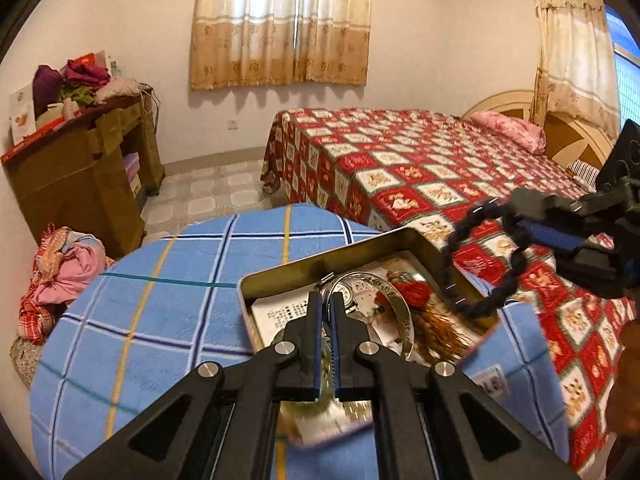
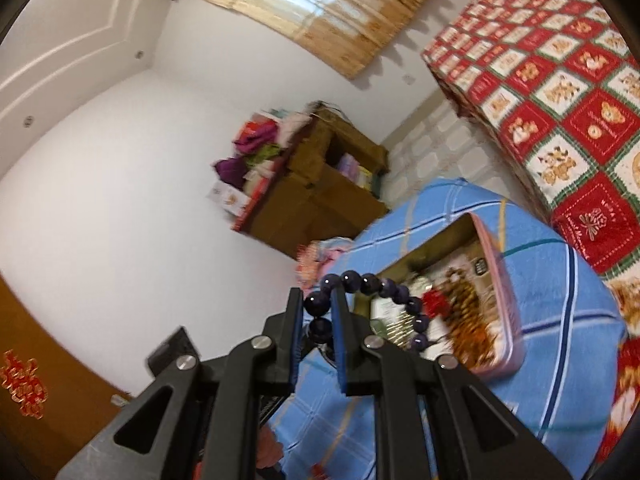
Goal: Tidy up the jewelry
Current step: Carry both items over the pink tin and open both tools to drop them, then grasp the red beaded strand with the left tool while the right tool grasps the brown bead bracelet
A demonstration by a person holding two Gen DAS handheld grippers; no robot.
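An open metal tin (image 1: 316,268) sits on a round stool covered in blue checked cloth (image 1: 160,312). It holds a silver bangle (image 1: 400,312), a watch, a red tassel (image 1: 412,290) and paper. My left gripper (image 1: 329,300) is shut on the near edge of the tin, fingers inside it. My right gripper (image 2: 317,300) is shut on a dark purple bead bracelet (image 2: 384,286), holding it in the air above the tin's right side; it also shows in the left wrist view (image 1: 476,256). The tin (image 2: 504,280) appears tilted in the right wrist view.
A bed with a red patterned quilt (image 1: 420,168) stands right behind the stool. A brown cabinet (image 1: 80,176) piled with clothes is at the left wall. A heap of cloth (image 1: 60,276) lies on the floor by the stool.
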